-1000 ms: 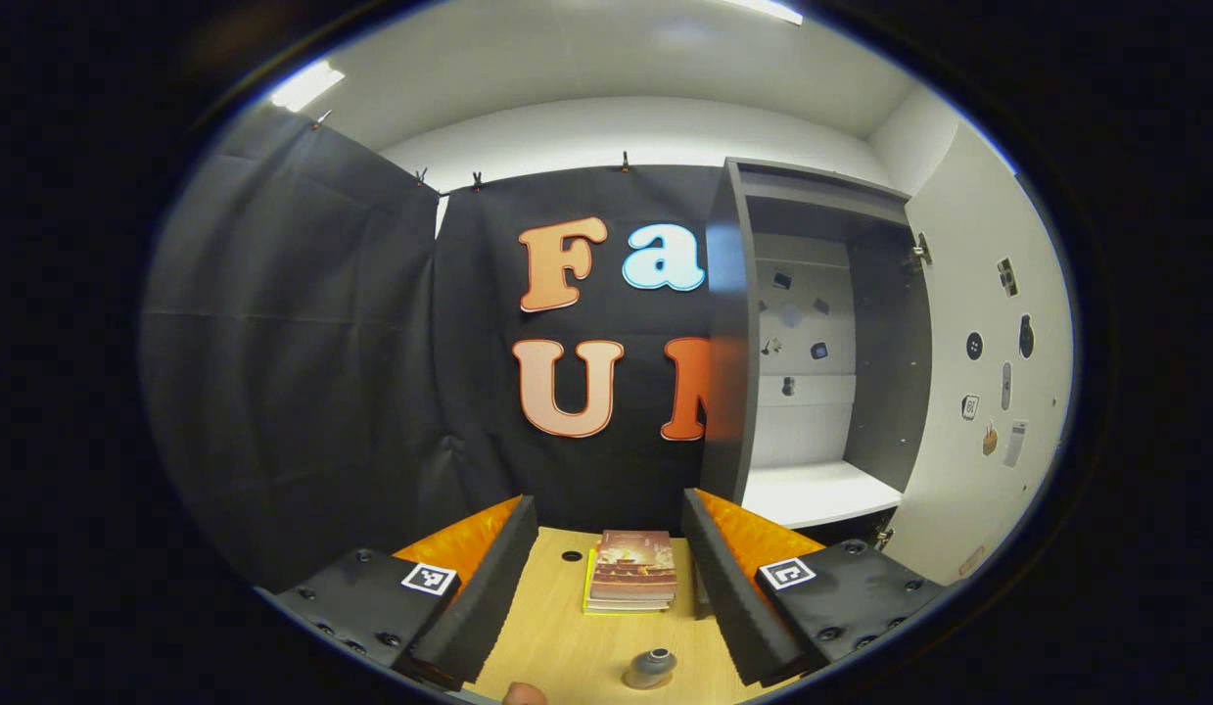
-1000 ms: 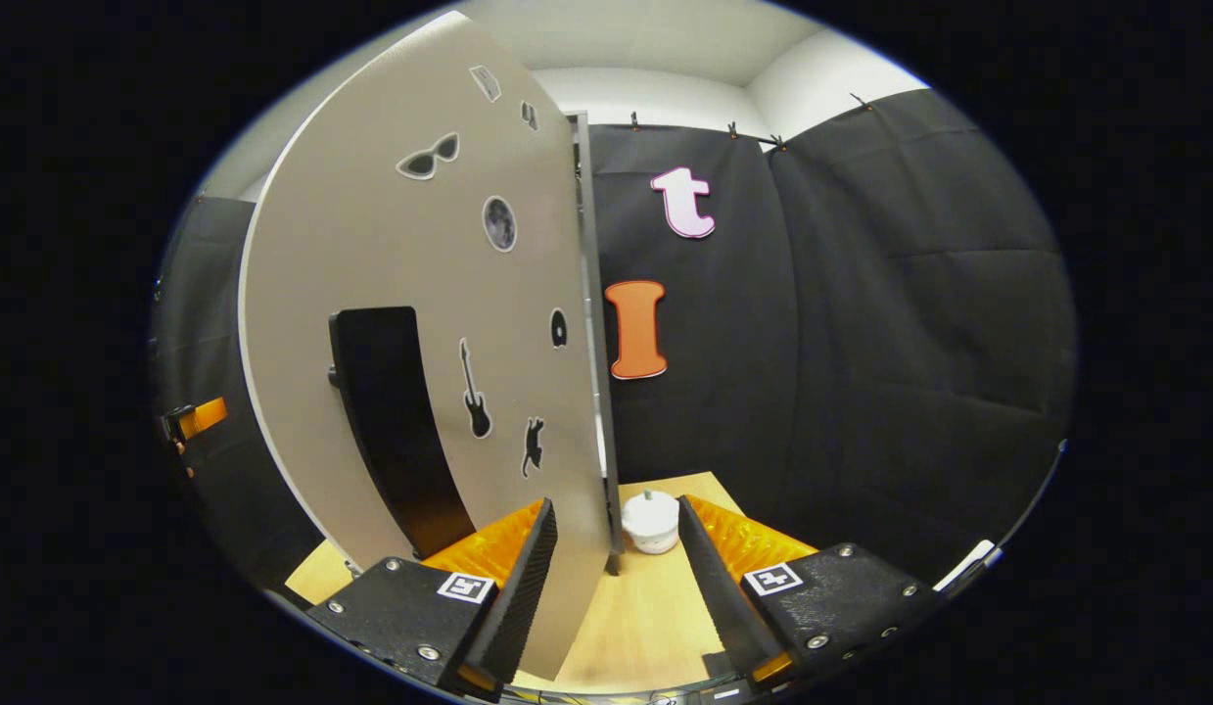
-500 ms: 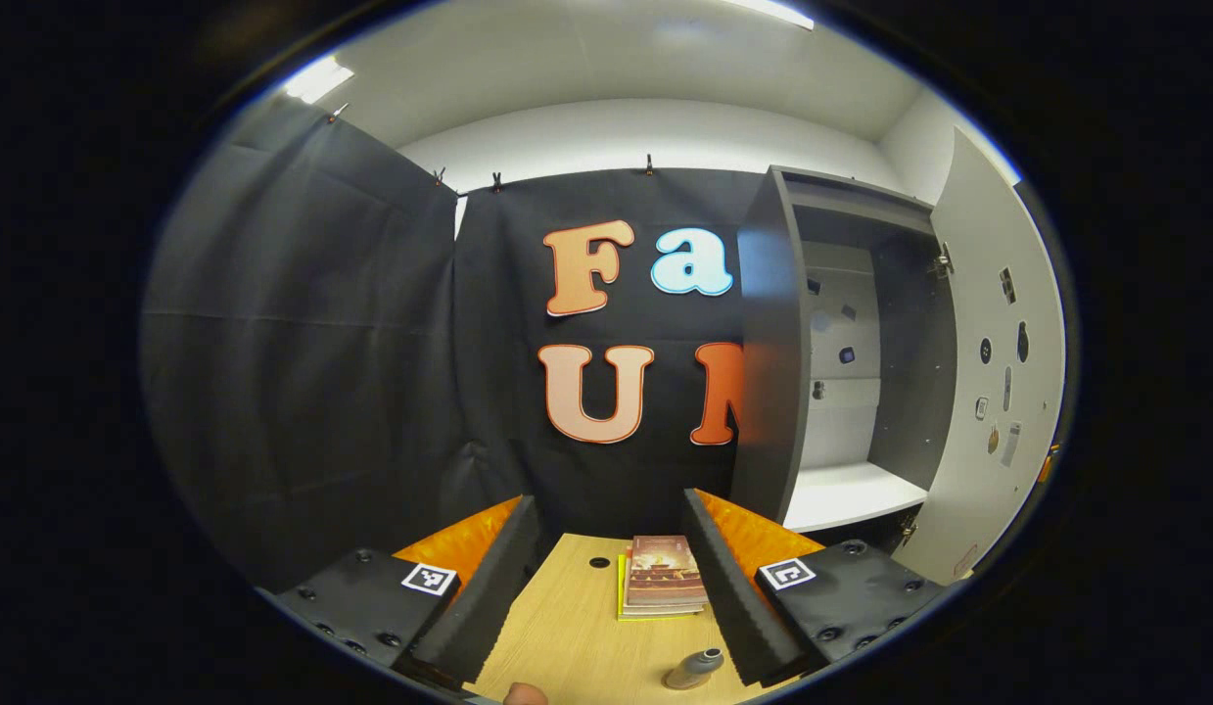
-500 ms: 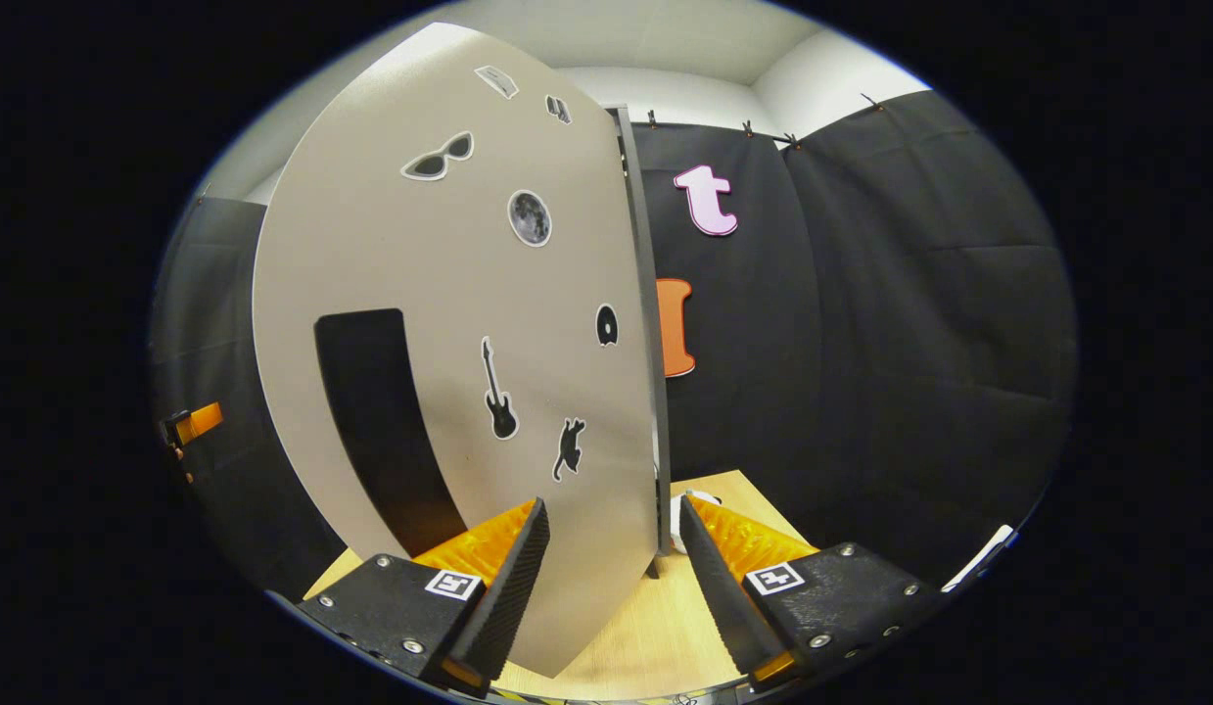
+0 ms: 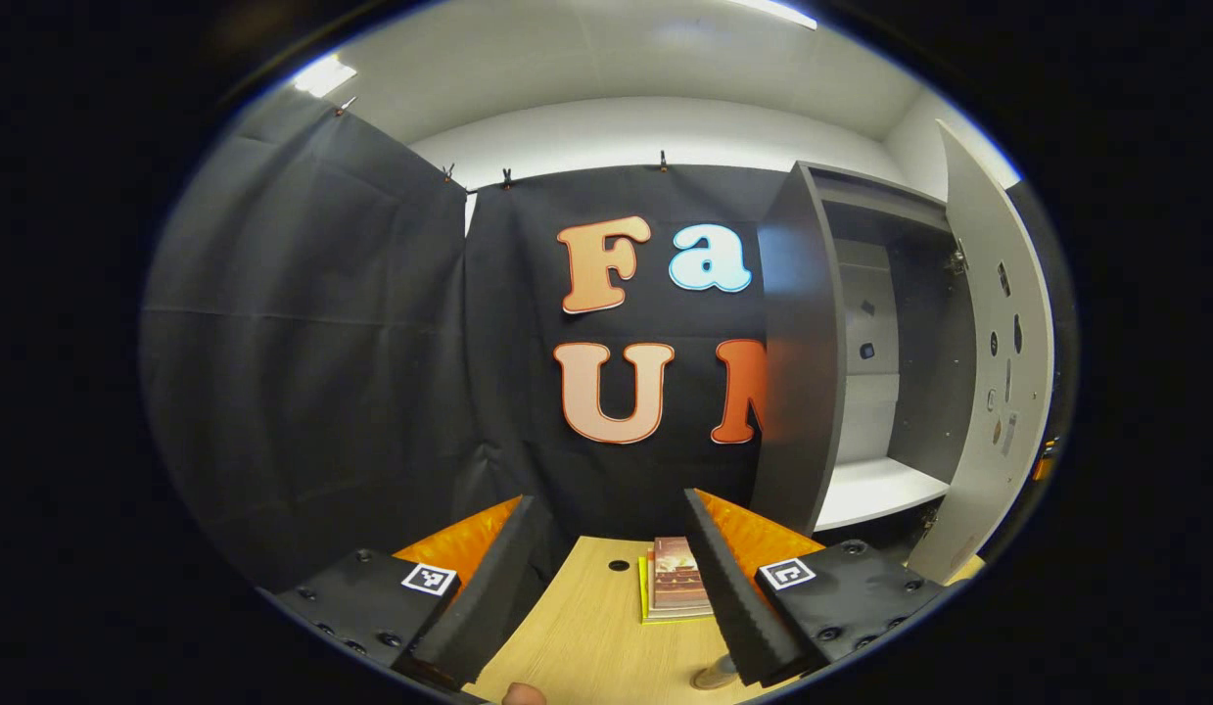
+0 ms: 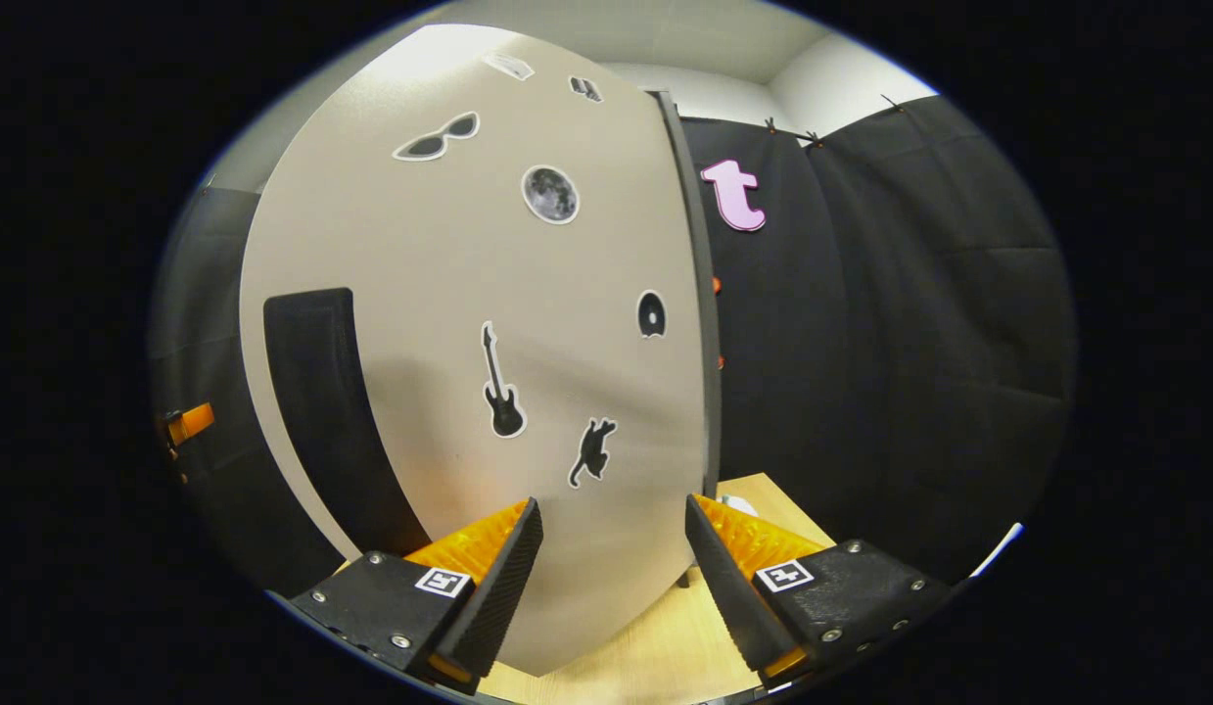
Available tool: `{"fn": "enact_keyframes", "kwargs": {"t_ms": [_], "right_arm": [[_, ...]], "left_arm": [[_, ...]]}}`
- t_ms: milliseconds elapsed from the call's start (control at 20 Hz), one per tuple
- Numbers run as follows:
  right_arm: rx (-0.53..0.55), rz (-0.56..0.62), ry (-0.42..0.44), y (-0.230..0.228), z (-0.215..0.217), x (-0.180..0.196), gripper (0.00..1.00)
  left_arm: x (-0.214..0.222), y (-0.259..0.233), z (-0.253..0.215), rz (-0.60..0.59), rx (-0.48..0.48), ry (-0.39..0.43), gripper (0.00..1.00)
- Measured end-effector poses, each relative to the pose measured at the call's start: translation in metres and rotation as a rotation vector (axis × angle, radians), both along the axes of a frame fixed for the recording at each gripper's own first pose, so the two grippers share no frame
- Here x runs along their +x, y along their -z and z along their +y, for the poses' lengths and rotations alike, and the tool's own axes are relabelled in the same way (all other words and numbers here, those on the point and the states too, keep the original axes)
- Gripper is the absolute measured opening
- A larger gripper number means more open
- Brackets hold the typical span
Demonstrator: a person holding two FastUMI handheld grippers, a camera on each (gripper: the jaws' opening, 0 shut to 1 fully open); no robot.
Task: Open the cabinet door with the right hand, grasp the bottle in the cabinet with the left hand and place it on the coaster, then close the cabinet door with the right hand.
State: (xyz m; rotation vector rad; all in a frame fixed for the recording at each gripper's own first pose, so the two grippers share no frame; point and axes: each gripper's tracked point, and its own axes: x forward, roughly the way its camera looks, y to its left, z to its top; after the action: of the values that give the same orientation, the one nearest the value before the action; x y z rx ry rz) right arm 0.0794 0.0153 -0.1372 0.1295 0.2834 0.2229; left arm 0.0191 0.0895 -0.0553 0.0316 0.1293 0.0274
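Observation:
In the left gripper view, the dark grey cabinet [image 5: 802, 362] stands at the right with its pale door [image 5: 998, 372] partly ajar and a bare white shelf [image 5: 875, 490] inside. My left gripper [image 5: 611, 587] is open over the wooden table [image 5: 567, 646] and holds nothing. The small grey bottle [image 5: 714, 676] stands on the table at the bottom edge, half hidden behind one finger [image 5: 733, 597]. In the right gripper view, the door [image 6: 469, 294], with stickers and a black handle [image 6: 322, 411], sits close ahead. My right gripper [image 6: 611, 578] is open against its lower face.
A stack of books [image 5: 676, 587] lies on the table beside a cable hole [image 5: 618, 565]. A white round object [image 6: 738, 504] peeks out behind the door's hinge edge. Black cloth walls close in the booth on all sides. A person's fingertip [image 5: 523, 695] shows at the bottom.
The door has swung further toward the cabinet with the right gripper behind it. The left gripper's view has shifted left, so the bottle now sits behind its right finger.

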Motion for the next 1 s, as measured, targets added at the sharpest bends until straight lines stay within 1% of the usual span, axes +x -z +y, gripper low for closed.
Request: {"fn": "enact_keyframes", "kwargs": {"t_ms": [50,200,500,650,750,1000], "right_arm": [[-0.001,0.002,-0.007,0.002,0.008,0.001,0.92],[0.004,0.003,-0.035,0.011,0.025,0.017,0.92],[-0.020,0.003,-0.085,0.015,0.052,0.019,0.93],[-0.047,-0.004,-0.105,0.022,0.072,0.029,0.93],[-0.060,-0.009,-0.117,0.026,0.076,0.038,0.93],[-0.069,-0.002,-0.159,0.035,0.081,0.037,0.93]], "left_arm": [[0.001,-0.002,0.005,-0.001,0.001,-0.005,0.96],[0.002,-0.003,0.017,-0.008,-0.001,-0.018,0.96],[0.003,0.000,0.033,-0.002,0.009,-0.051,0.97],[0.001,0.004,0.039,0.006,0.006,-0.058,0.97],[-0.001,0.002,0.042,0.007,0.011,-0.063,0.96],[-0.001,0.005,0.050,0.013,0.024,-0.069,0.97]]}}
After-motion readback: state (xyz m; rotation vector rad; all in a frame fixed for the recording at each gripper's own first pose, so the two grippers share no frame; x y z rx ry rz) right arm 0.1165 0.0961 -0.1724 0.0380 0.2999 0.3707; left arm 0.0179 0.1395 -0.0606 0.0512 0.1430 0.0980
